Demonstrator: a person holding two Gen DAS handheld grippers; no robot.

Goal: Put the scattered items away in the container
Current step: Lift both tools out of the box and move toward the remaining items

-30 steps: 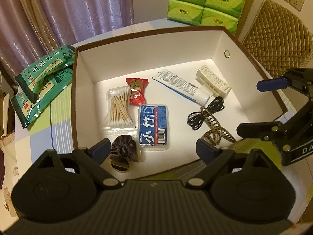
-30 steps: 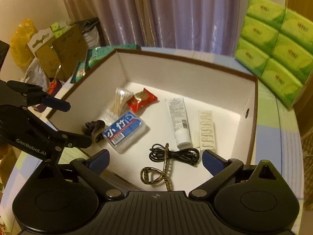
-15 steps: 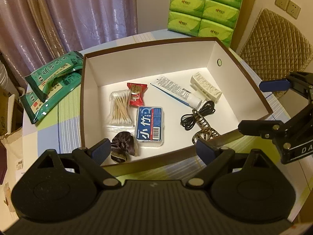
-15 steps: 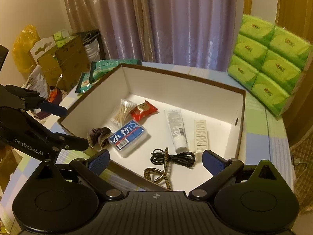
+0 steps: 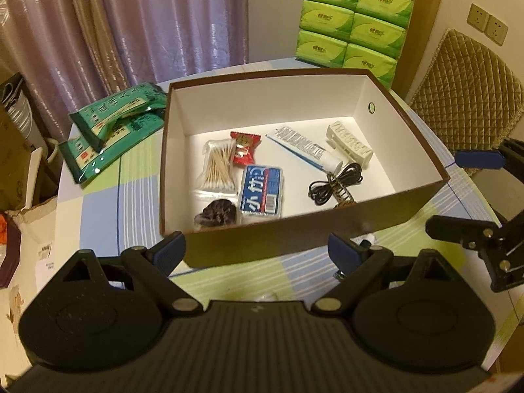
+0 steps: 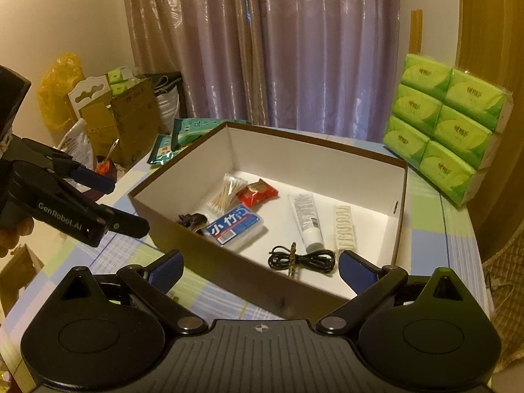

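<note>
Tablecloth bears box just beyond left gripper open fingers

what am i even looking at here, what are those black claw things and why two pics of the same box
The black claws are hand-held grippers, one in each of a person's hands, with no robot arm. Each carries a wide-angle camera looking along its two blue-tipped fingers, so you get two views of one scene. In the left camera's view the left gripper fills the bottom and the right gripper pokes in from the side. Both are open and hold nothing. On the table stands a brown box holding cotton swabs, a red packet, a blue case, a tube, a black cable, a white rack and a dark scrunchie. Green packs lie beside it.
</note>
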